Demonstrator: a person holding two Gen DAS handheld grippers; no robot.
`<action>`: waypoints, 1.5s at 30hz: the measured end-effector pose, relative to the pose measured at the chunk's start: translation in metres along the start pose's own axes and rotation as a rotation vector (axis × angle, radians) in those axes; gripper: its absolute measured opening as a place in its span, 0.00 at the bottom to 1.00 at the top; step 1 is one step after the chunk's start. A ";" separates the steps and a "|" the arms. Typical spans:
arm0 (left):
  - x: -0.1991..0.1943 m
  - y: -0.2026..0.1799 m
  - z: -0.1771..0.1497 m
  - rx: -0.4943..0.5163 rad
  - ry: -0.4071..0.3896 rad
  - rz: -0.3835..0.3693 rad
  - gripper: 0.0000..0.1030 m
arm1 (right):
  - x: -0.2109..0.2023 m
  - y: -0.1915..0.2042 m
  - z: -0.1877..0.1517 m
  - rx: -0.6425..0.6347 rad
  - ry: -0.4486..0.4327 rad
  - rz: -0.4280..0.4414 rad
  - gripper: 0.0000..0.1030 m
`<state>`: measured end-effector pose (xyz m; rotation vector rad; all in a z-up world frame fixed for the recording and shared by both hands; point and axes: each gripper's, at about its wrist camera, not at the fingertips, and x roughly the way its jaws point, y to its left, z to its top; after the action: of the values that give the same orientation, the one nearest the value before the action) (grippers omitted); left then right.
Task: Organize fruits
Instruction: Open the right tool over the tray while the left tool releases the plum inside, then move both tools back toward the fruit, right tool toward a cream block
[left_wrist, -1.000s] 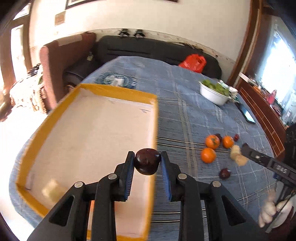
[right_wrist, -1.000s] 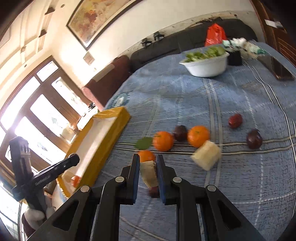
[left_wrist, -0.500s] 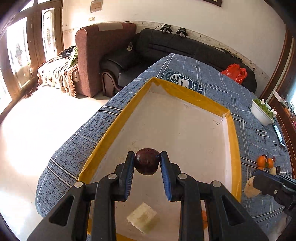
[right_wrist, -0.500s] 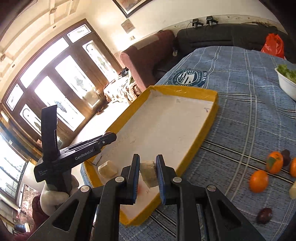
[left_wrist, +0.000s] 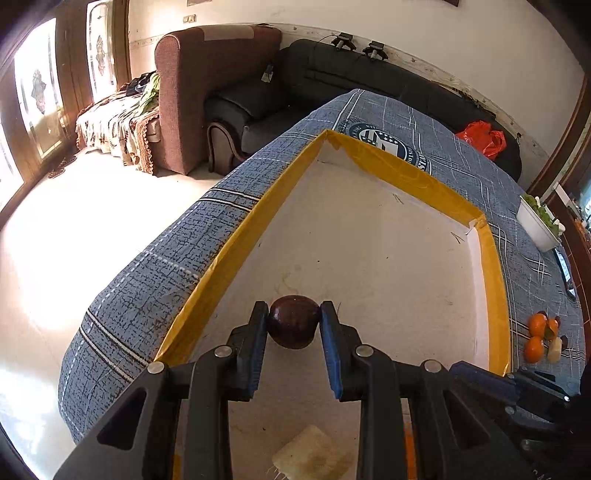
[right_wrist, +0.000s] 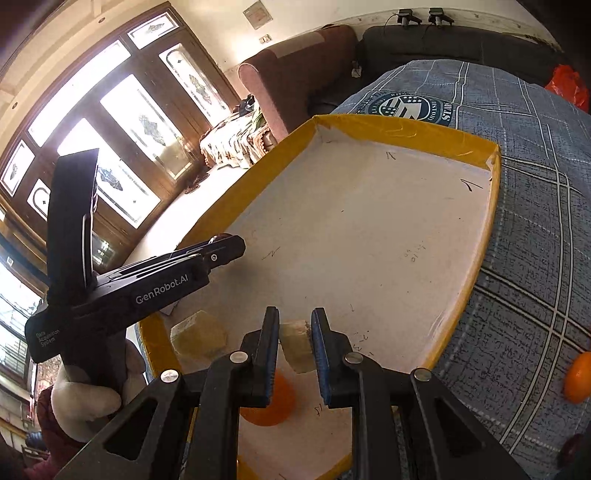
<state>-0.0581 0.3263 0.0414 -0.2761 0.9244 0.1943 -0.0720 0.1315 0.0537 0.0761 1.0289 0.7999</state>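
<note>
My left gripper (left_wrist: 293, 326) is shut on a dark red plum (left_wrist: 293, 325) and holds it over the near left part of the yellow-rimmed white tray (left_wrist: 493, 280). My right gripper (right_wrist: 295, 347) is shut on a pale fruit chunk (right_wrist: 295, 349) over the tray's near end (right_wrist: 491, 206). In the tray lie another pale chunk (right_wrist: 197, 338), also in the left wrist view (left_wrist: 312, 456), and an orange (right_wrist: 271, 408) partly hidden by my right gripper. The left gripper body (right_wrist: 155, 284) shows at the left of the right wrist view.
Several oranges (left_wrist: 535, 334), a pale chunk (left_wrist: 554, 349) and a dark fruit lie on the blue cloth right of the tray. An orange (right_wrist: 578, 376) sits at the right edge. A white bowl of greens (left_wrist: 537, 229) stands at the far right. Sofa and armchair stand beyond the table.
Both grippers have carried their fruit from the loose pile over to the tray and now sit lower and closer above its near end. Both grips are unchanged.
</note>
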 end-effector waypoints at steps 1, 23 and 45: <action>-0.001 0.001 -0.001 -0.006 0.000 -0.001 0.27 | 0.001 0.000 0.001 -0.003 -0.002 -0.005 0.21; -0.103 -0.026 -0.045 -0.215 -0.146 -0.240 0.83 | -0.080 -0.013 -0.029 0.065 -0.166 -0.025 0.43; -0.117 -0.126 -0.068 -0.043 -0.153 -0.248 0.83 | -0.159 -0.106 -0.094 0.296 -0.286 -0.079 0.58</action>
<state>-0.1431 0.1798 0.1164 -0.4071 0.7282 0.0065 -0.1289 -0.0727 0.0761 0.3899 0.8651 0.5416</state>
